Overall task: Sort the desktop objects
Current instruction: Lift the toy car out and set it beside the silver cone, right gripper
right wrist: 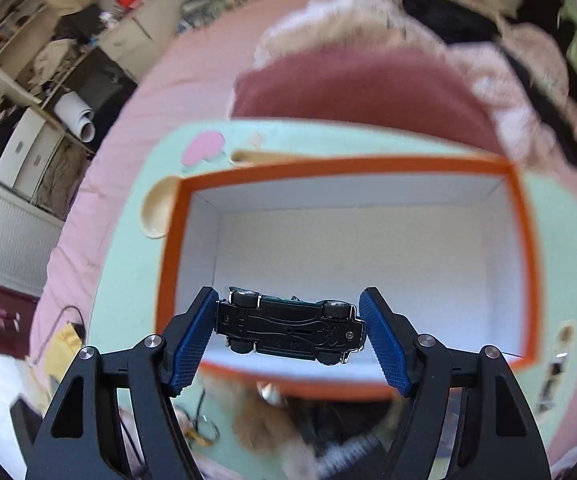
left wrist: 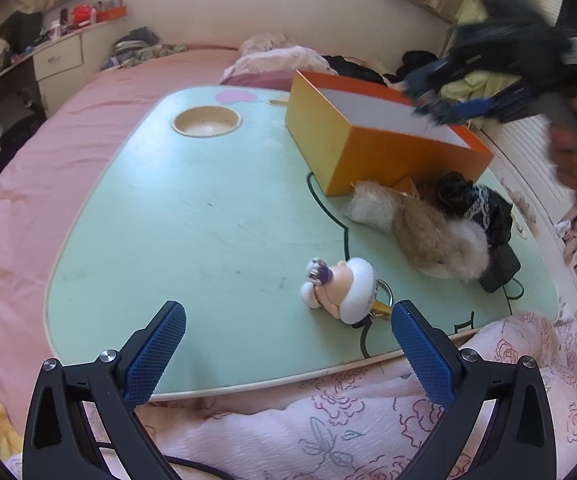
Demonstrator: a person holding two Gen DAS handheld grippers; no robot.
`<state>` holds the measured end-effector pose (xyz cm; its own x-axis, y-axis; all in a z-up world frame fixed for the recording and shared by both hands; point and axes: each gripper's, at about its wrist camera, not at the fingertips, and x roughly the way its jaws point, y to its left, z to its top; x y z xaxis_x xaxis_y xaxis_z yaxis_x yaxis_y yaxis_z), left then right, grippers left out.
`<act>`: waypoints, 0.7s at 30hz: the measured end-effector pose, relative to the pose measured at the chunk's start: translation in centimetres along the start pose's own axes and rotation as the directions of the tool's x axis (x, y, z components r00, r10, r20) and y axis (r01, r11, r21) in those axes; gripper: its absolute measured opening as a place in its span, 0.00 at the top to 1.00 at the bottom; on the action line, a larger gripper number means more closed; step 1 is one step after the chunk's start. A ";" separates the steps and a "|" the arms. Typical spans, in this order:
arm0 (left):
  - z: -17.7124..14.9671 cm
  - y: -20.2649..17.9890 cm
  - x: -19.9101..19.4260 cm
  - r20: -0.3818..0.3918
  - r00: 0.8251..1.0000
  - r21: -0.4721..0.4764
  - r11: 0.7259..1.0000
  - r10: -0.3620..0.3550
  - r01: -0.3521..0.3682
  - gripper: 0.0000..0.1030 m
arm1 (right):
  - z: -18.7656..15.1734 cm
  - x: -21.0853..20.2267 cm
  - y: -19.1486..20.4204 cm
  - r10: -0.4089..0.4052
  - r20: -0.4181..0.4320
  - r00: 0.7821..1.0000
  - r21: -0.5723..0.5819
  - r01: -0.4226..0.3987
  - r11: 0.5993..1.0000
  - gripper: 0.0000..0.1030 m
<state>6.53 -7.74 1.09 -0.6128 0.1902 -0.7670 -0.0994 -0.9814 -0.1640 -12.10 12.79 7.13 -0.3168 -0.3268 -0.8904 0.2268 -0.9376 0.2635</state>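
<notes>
Right gripper [right wrist: 287, 326] clenched on a toy car [right wrist: 288, 330], underside toward the camera, wheels showing; the blue pads [right wrist: 190, 344] press the car's two ends. The car hangs over the open orange box [right wrist: 528, 248], near the box's closer wall; the white inside of the box spreads ahead of and below the fingers, with nothing visible in it. The background in this view is blurred. Below the gripper, outside the box's near wall, a blurred furry mass and something dark lie on the green surface [right wrist: 128, 280]. Left gripper [left wrist: 288, 350] released, jaws wide apart, nothing between them, hovering over the near edge of the surface [left wrist: 168, 220]. Just ahead of its right finger lies a small doll keyring [left wrist: 344, 288], white-capped, with a metal ring at its near end. Farther ahead and to the right: a fur toy [left wrist: 420, 228], tan and white, touching a bundle of black lace fabric [left wrist: 476, 204], and a small black case [left wrist: 500, 268] beside them. The orange box [left wrist: 368, 148] stands beyond the fur toy, well ahead of the left gripper. The right gripper [left wrist: 448, 96], blurred, is above the box's far-right rim, with a person's hand [left wrist: 576, 160] on its handle. A round recess [left wrist: 207, 121] sits in the surface far ahead, left of the box. A floral quilt [left wrist: 348, 420] lies under the left gripper.
</notes>
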 end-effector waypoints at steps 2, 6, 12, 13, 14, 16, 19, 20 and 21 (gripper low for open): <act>-0.2 -0.7 0.4 -0.007 1.000 0.022 1.000 0.004 -0.004 0.02 | -1.0 -1.8 0.4 0.032 0.019 0.999 -0.038 -0.031 0.999 0.29; -0.3 -2.6 1.0 0.000 1.000 0.081 0.997 0.014 -0.014 0.18 | -4.3 -3.4 1.2 0.101 0.006 0.995 -0.106 -0.099 0.989 0.29; -0.4 -4.2 1.4 0.041 0.997 0.133 0.989 0.066 -0.071 0.31 | -6.1 -1.5 1.3 0.051 -0.019 0.998 -0.119 -0.053 0.991 0.28; -0.5 -4.3 1.4 0.053 0.996 0.139 0.988 0.068 -0.074 0.35 | -6.2 -1.7 1.2 0.060 0.020 0.998 -0.118 -0.057 0.991 0.28; -0.6 -4.3 1.3 0.062 0.996 0.139 0.988 0.063 -0.071 0.37 | -6.2 -2.3 1.0 0.072 0.075 0.995 -0.112 -0.064 0.992 0.28; -0.7 -4.4 1.2 0.079 0.995 0.134 0.989 0.059 -0.069 0.40 | -6.4 -3.5 0.5 0.074 0.135 0.988 -0.098 -0.061 0.993 0.28; -0.9 -4.5 1.0 0.091 0.994 0.136 0.988 0.058 -0.070 0.40 | -7.3 -5.4 -0.3 0.087 0.202 0.976 -0.079 -0.072 0.994 0.28; -0.9 -4.5 1.1 0.094 0.994 0.137 0.988 0.060 -0.072 0.40 | -8.1 -6.1 -0.8 0.078 0.226 0.971 -0.074 -0.063 0.995 0.28; -1.0 -4.6 1.1 0.098 0.993 0.142 0.987 0.065 -0.079 0.40 | -8.9 -6.6 -1.3 0.064 0.245 0.967 -0.076 -0.047 0.996 0.28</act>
<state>7.10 -2.96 0.42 -0.6915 0.1226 -0.7119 -0.1615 -0.9868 -0.0131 -2.07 17.17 9.34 -0.5173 -0.4054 -0.7536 0.3110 -0.9095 0.2758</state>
